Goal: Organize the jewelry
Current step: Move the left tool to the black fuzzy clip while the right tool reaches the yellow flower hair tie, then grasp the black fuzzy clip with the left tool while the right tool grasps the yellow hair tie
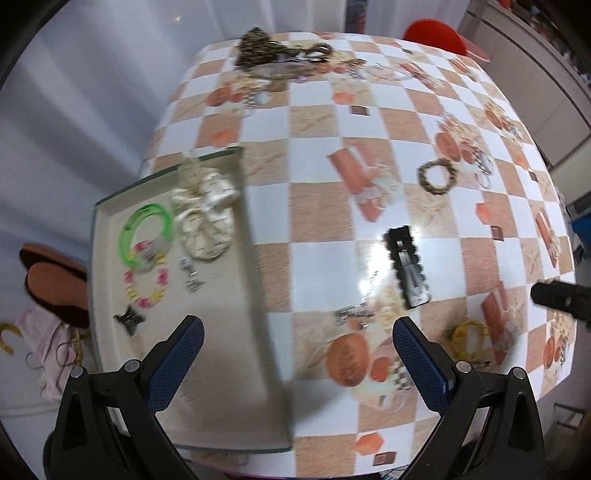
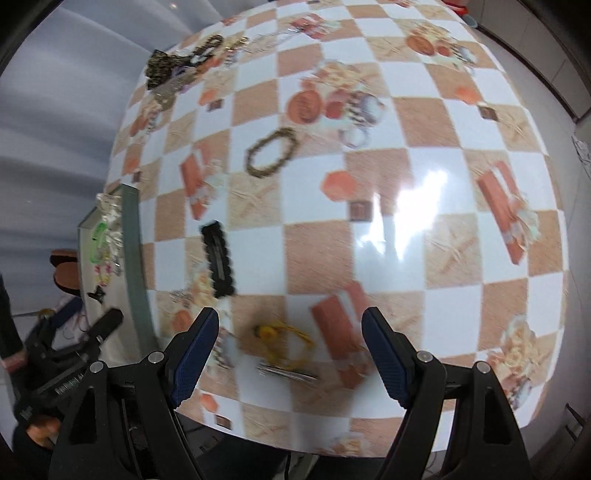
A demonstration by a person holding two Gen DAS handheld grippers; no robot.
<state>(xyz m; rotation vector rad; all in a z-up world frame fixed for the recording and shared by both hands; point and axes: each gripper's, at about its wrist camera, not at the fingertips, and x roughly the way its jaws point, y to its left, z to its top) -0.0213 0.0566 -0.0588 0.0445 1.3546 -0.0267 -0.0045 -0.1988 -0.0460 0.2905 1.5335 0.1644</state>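
Note:
A shallow grey tray [image 1: 255, 236] sits at the table's left edge and holds a green bangle [image 1: 146, 232], cream scrunchies [image 1: 207, 218], a pink and yellow bead bracelet [image 1: 146, 291] and small clips. On the checked tablecloth lie a black hair clip [image 1: 406, 266], a brown braided ring [image 1: 437, 177], a yellow hair tie [image 2: 284, 339] with a silver clip [image 2: 288, 371], and a small silver clip [image 1: 352, 314]. My left gripper [image 1: 299, 332] is open and empty, above the tray's right edge. My right gripper [image 2: 290, 325] is open and empty, just above the yellow hair tie.
A pile of dark and gold jewelry [image 1: 273, 55] lies at the table's far edge; it also shows in the right wrist view [image 2: 177, 70]. A red chair [image 1: 439, 35] stands behind the table. Slippers [image 1: 51, 280] lie on the floor at the left.

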